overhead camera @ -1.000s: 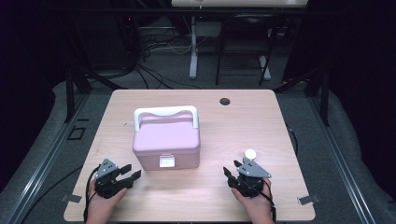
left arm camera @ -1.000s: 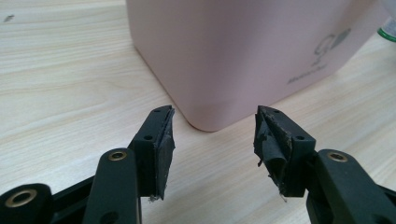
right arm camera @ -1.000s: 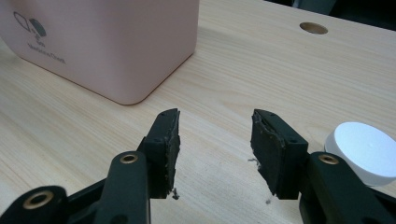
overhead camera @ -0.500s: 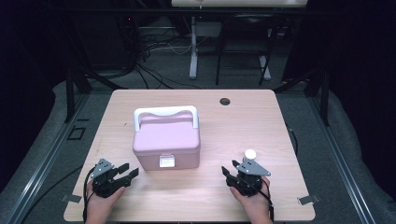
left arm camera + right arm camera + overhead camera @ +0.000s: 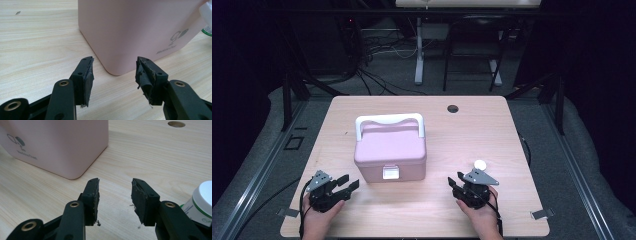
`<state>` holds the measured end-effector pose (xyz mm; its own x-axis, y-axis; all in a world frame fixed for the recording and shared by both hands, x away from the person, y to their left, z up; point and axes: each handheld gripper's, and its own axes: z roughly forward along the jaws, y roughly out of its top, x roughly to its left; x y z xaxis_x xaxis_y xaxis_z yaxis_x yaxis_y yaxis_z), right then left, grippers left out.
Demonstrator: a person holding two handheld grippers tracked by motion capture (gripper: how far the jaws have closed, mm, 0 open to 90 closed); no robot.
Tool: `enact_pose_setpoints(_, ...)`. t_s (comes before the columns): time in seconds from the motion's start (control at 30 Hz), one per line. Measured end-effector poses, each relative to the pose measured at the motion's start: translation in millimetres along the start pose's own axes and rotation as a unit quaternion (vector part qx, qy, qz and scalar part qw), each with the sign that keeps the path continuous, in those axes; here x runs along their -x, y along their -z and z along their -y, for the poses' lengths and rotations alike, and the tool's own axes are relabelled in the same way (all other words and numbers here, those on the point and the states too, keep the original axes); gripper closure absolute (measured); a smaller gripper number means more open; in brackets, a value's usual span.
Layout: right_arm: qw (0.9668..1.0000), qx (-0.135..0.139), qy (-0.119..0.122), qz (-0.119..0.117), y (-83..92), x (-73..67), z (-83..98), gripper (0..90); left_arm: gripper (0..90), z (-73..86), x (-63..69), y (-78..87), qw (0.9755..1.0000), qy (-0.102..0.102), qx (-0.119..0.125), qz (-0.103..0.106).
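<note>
A pink box (image 5: 391, 152) with a white handle (image 5: 389, 120) and a white front latch (image 5: 390, 173) stands mid-table. My left gripper (image 5: 349, 181) rests at the front left, open and empty, and points at the box's near corner (image 5: 117, 37). At the front right my right gripper (image 5: 455, 179) is open too. Its jaws have just been closing, with only bare table between them (image 5: 115, 187). A small white-capped bottle (image 5: 480, 164) stands just beyond that gripper, beside its right jaw in the right gripper view (image 5: 202, 202).
The wooden table (image 5: 472, 135) has a round cable hole (image 5: 453, 108) near its far edge. Dark floor, cables and stand legs lie beyond the table. The bottle also peeks past the box in the left gripper view (image 5: 206, 15).
The right gripper has shifted very slightly and its jaws look a bit narrower. The left gripper, the box and the bottle have kept still.
</note>
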<state>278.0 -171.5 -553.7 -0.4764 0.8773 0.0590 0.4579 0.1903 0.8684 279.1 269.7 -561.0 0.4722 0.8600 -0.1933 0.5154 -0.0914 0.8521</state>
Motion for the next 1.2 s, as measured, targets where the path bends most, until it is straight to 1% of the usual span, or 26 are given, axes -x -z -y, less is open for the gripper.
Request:
enact_pose_setpoints(0.07,1.0,-0.002,0.004,-0.003,-1.1,-1.5,-0.1,55.4,48.1,-0.4,-0.2,0.0,1.0,0.0,-0.006,0.001)
enact_pose_setpoints(0.1,1.0,-0.001,0.005,-0.005,-1.0,-2.3,-0.4,55.1,48.1,-0.3,0.1,-0.6,1.0,0.001,-0.003,-0.001)
enact_pose_setpoints(0.17,0.9999,0.001,0.011,-0.01,-0.7,-3.9,-1.7,53.1,48.1,-0.7,-0.4,0.0,1.0,0.002,-0.004,0.002)
enact_pose_setpoints(0.2,0.9996,0.003,0.023,-0.012,2.1,-4.8,-3.6,55.6,49.6,-0.5,-0.3,-0.2,1.0,0.003,-0.002,0.001)
enact_pose_setpoints(0.23,0.9996,0.003,0.023,-0.012,2.1,-4.8,-3.6,55.6,49.6,-0.4,-0.1,0.0,1.0,0.004,0.0,0.0)
enact_pose_setpoints(0.27,0.9996,0.003,0.025,-0.013,4.3,-4.5,-5.7,58.3,51.1,-0.9,-0.3,1.3,1.0,0.005,0.002,0.0)
enact_pose_setpoints(0.37,0.9997,0.003,0.02,-0.015,4.5,-3.3,-6.9,58.5,55.2,-1.6,-1.1,2.2,1.0,0.005,0.003,-0.003)
enact_pose_setpoints(0.4,0.9998,-0.004,0.017,-0.01,2.9,-1.3,-7.8,59.5,56.6,-2.7,-2.4,2.5,0.9999,0.01,0.005,-0.002)
enact_pose_setpoints(0.43,0.9998,-0.004,0.017,-0.01,2.9,-1.3,-7.8,59.5,58.4,-2.7,-2.4,2.5,0.9999,0.01,0.005,-0.002)
enact_pose_setpoints(0.47,0.9998,-0.01,0.009,-0.012,2.2,0.7,-10.0,62.6,59.4,-5.6,-3.8,3.6,0.9999,0.015,0.002,-0.002)
enact_pose_setpoints(0.5,0.9999,-0.01,0.005,-0.012,2.1,1.8,-11.7,62.9,60.4,-7.2,-4.1,3.4,0.9998,0.02,0.006,-0.003)
enact_pose_setpoints(0.53,0.9999,-0.009,0.001,-0.011,2.2,2.9,-13.6,64.1,62.7,-9.2,-4.3,3.9,0.9997,0.022,0.005,-0.002)
enact_pose_setpoints(0.6,0.9999,-0.006,-0.005,-0.01,2.4,4.6,-17.2,65.1,65.1,-13.3,-3.9,2.9,0.9999,0.015,0.004,-0.007)
enact_pose_setpoints(0.63,0.9999,-0.006,-0.005,-0.01,2.4,4.6,-17.2,65.1,67.4,-13.3,-3.9,2.9,0.9999,0.015,0.004,-0.007)
enact_pose_setpoints(0.67,0.9999,-0.006,-0.006,-0.008,2.0,5.1,-18.6,66.5,67.4,-15.3,-3.8,2.8,0.9999,0.011,0.001,-0.007)
enact_pose_setpoints(0.7,0.9999,-0.008,-0.004,-0.006,1.1,5.4,-19.7,67.2,68.7,-16.9,-3.9,2.2,0.9999,0.008,0.001,-0.009)
enact_pose_setpoints(0.73,0.9999,-0.012,0.001,-0.005,-1.9,4.8,-21.7,68.4,70.7,-19.6,-5.1,0.2,0.9999,0.012,-0.002,-0.01)
enact_pose_setpoints(0.77,0.9999,-0.012,0.001,-0.005,-1.9,4.8,-21.7,68.4,71.4,-19.6,-5.1,0.2,0.9999,0.012,-0.002,-0.01)
enact_pose_setpoints(0.83,0.9998,-0.015,0.01,-0.002,-5.1,3.8,-23.4,69.1,72.6,-22.8,-6.5,-2.5,0.9998,0.017,-0.006,-0.012)
enact_pose_setpoints(0.93,0.9997,-0.016,0.016,-0.001,-10.5,1.7,-25.5,69.1,74.8,-27.4,-5.9,-8.6,0.9998,0.014,-0.005,-0.015)
enact_pose_setpoints(0.97,0.9998,-0.017,0.013,-0.003,-12.5,1.2,-26.3,68.9,75.4,-29.4,-5.7,-10.4,0.9998,0.012,-0.008,-0.014)
enact_pose_setpoints(1.0,0.9998,-0.014,0.0,-0.012,-16.7,-0.5,-28.0,68.3,76.7,-31.3,-5.2,-12.3,0.9998,0.009,-0.01,-0.015)
enact_pose_setpoints(1.03,0.9998,-0.014,0.0,-0.012,-16.7,-0.5,-28.0,68.3,76.7,-32.4,-4.3,-15.1,0.9998,0.009,-0.006,-0.019)
enact_pose_setpoints(1.07,0.9999,-0.012,0.0,-0.012,-20.9,-3.0,-29.9,68.2,77.7,-34.7,-3.3,-19.4,0.9997,0.007,-0.005,-0.025)
enact_pose_setpoints(1.17,0.9998,-0.015,0.001,-0.015,-25.5,-6.2,-31.5,67.8,77.9,-36.1,-4.5,-22.0,0.9995,0.013,-0.006,-0.027)
enact_pose_setpoints(1.2,0.9998,-0.014,0.007,-0.014,-30.6,-10.3,-32.7,67.4,78.3,-36.9,-5.5,-23.0,0.9995,0.013,-0.009,-0.028)
